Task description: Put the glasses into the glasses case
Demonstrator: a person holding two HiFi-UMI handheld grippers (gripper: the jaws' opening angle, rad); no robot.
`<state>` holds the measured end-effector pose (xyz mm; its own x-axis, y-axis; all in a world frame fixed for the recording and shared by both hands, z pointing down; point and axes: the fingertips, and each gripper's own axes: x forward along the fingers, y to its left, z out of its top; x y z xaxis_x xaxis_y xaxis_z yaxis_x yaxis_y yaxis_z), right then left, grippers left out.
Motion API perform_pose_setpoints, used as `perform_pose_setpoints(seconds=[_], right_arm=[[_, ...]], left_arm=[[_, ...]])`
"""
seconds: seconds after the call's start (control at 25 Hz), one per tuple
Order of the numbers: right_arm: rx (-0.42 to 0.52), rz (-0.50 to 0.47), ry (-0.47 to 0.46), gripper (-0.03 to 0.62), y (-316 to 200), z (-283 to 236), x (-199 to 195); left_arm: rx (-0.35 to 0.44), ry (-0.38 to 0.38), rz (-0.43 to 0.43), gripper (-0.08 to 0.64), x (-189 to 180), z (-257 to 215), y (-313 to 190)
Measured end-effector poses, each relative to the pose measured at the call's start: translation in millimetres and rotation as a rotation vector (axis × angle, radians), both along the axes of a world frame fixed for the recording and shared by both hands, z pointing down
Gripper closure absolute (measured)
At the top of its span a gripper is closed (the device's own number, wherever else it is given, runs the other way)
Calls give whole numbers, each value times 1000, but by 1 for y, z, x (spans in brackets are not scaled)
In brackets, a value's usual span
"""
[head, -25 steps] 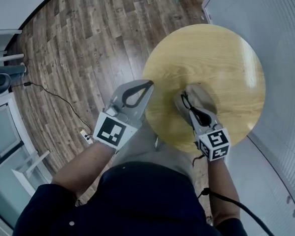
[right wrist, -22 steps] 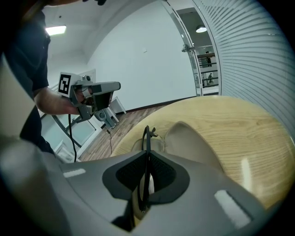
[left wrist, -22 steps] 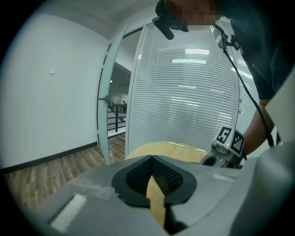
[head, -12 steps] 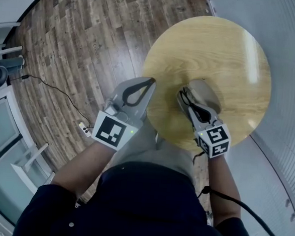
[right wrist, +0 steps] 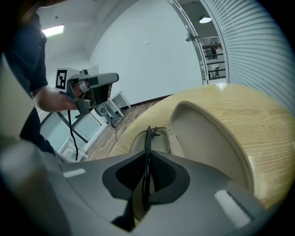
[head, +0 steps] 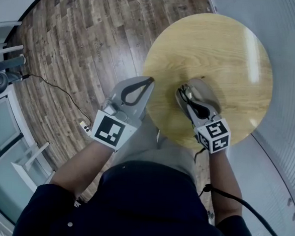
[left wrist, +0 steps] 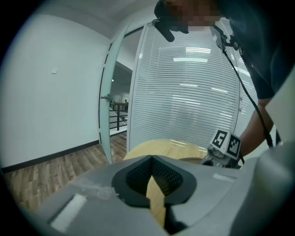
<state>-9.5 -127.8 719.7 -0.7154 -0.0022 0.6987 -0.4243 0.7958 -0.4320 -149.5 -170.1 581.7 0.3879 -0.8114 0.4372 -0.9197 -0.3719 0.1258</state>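
Observation:
My right gripper (head: 183,96) is shut on the thin black glasses (right wrist: 148,138), which stand edge-on between its pads. It holds them just above the open beige glasses case (head: 207,92) on the round wooden table (head: 223,49). In the right gripper view the case's tray (right wrist: 159,144) lies right under the glasses and its raised lid (right wrist: 207,138) curves to the right. My left gripper (head: 150,82) hangs at the table's left edge, shut, with nothing in it; its tips (left wrist: 151,157) meet.
Wood-plank floor (head: 82,40) surrounds the table, with a black cable (head: 53,96) on it at the left. White furniture (head: 1,125) stands at the far left. A glass wall with blinds (head: 290,89) runs close along the table's right side.
My right gripper has sunk a little toward the open case with the glasses still in it. The left gripper has stayed where it was.

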Motion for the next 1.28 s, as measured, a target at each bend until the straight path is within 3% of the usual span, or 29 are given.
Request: perform_pose_setpoints(seconds=[0.28,0.88,1.28], right_arm=[[25,16,5,555,0,1,1],[126,-1,-32,477,-4,-17,7],[151,119,-107,476,-14,-44,17]], left_arm=[[18,-7,9,560,7,-6,3],[39,-37,19,560,23,-18,10],[99,-48,34,560,30,-48,5]])
